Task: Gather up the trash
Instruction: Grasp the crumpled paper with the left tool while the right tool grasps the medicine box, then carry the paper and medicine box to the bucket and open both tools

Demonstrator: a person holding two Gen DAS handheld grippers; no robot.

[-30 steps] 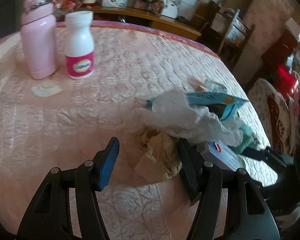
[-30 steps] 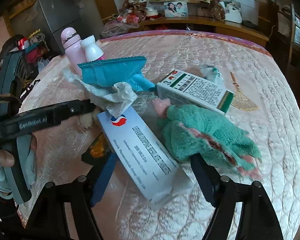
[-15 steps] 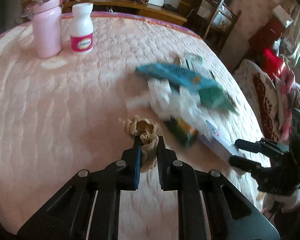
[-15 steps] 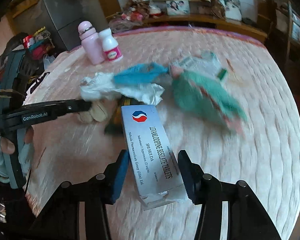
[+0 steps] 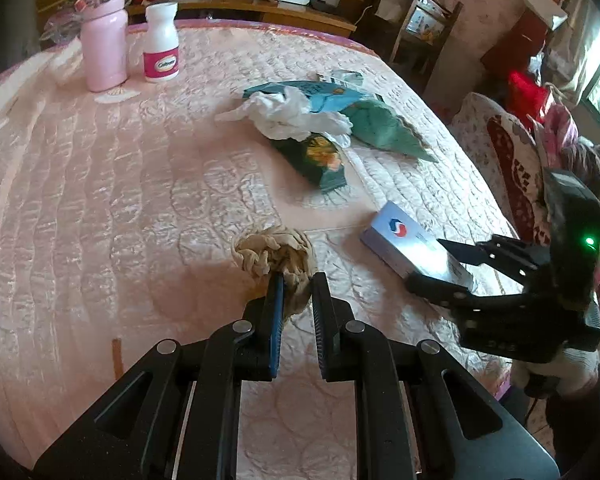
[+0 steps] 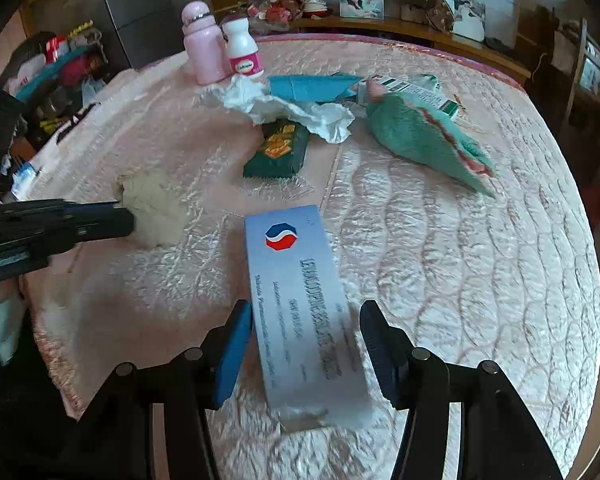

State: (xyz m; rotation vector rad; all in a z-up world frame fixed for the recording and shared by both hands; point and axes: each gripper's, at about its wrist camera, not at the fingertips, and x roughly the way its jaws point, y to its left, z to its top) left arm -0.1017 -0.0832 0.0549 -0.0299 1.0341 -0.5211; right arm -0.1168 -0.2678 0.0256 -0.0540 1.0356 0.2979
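Two pieces of trash are in our grip at this moment, one in each hand. Our left gripper [image 5: 296, 292] is clamped on a crumpled beige paper wad [image 5: 274, 254], which bulges out ahead of the pinched jaws above the pink quilted table cover [image 5: 100, 208]. Our right gripper [image 6: 306, 340] holds a long silver-grey cardboard medicine box [image 6: 300, 300] with a red and blue logo; the box lies lengthwise between the blue-padded fingers [image 6: 236, 344], and the jaws are opening slightly, though the left pad seems to touch the box edge while the right side shows a thin gap we cannot judge well.

Further back on the cover lies the rest of the litter: a crumpled white tissue [image 5: 296, 116], a dark green snack wrapper [image 5: 320, 160], a flat blue packet [image 5: 324, 94], a teal fuzzy cloth [image 6: 420, 132] and a white and green carton [image 6: 416, 92] partly behind it. A pink bottle [image 5: 102, 40] and a white pill bottle with a pink label [image 5: 161, 44] stand upright at the far edge; we take those as keepers.

We judge the step in hand as carrying the first two pickups away. No bin shows in either view, so the next move calls for finding one, keeping the box from slipping, and releasing both pieces there before returning for the pile.
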